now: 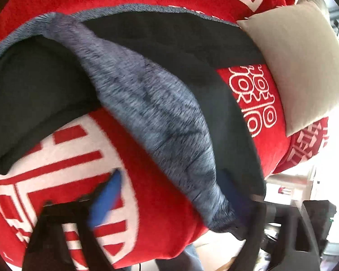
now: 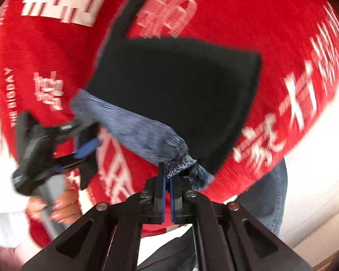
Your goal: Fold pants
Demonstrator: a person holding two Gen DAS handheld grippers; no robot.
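Observation:
The pants (image 1: 151,103) are black outside with a fuzzy blue-grey lining, lying on a red blanket (image 1: 160,203) with white characters. In the left wrist view a turned-over strip of lining runs diagonally down to the lower right. My left gripper (image 1: 169,194) is open, blue pads wide apart, the fabric passing between them near the right finger. In the right wrist view the pants (image 2: 180,94) show as a black folded panel. My right gripper (image 2: 168,180) is shut on the lining edge (image 2: 180,164). The left gripper (image 2: 88,144) shows at the left, hand-held.
A beige pillow (image 1: 300,67) lies at the blanket's right edge. The person's jeans-clad leg (image 2: 269,198) stands by the bed edge. Bright floor and furniture show beyond the blanket (image 1: 291,187). The right wrist view is motion-blurred.

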